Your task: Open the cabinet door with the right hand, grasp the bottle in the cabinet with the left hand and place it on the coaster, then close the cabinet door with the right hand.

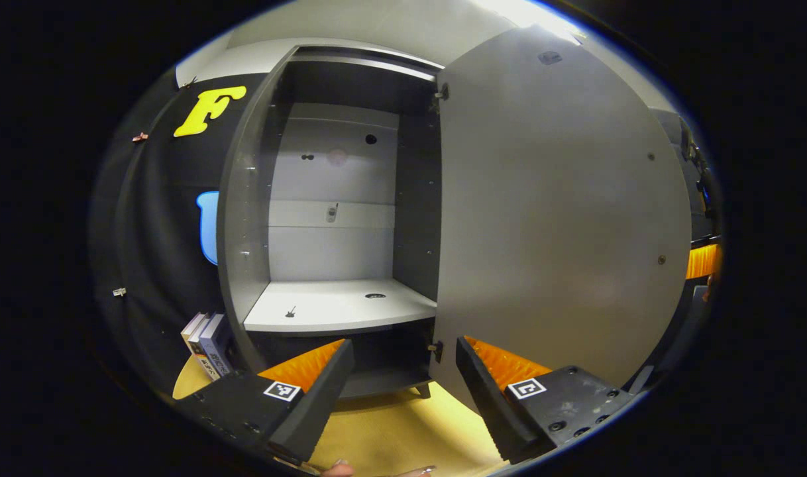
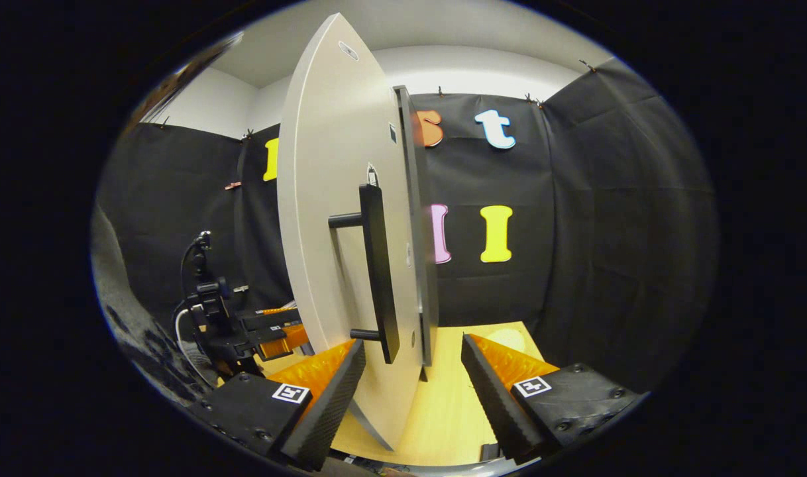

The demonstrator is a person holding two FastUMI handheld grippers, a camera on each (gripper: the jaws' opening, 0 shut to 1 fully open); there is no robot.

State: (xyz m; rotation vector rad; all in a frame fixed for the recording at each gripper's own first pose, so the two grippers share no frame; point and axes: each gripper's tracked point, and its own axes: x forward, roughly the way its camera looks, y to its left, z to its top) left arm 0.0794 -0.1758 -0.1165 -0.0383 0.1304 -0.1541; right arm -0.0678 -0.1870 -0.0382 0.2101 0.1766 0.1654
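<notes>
Left gripper view: we look into the cabinet [image 1: 337, 199], its grey door [image 1: 556, 218] swung wide, shelf [image 1: 340, 308] bare; left tongs [image 1: 403, 384] spread, holding nothing. Books [image 1: 206, 344] stand beside the cabinet on the tabletop [image 1: 390, 430].

Right gripper view: door edge-on, black bar handle [image 2: 377, 271] between the spread right tongs [image 2: 413, 391], untouched.

Both grippers open, nothing held.
Left gripper [image 1: 403, 371]: fingers spread wide, level, nothing between them; fingertips of the holding hand [image 1: 340, 470] peek in just below it. Right gripper [image 2: 413, 377]: fingers spread wide too; the left gripper [image 2: 271, 328] sits off to its left, farther out.
</notes>
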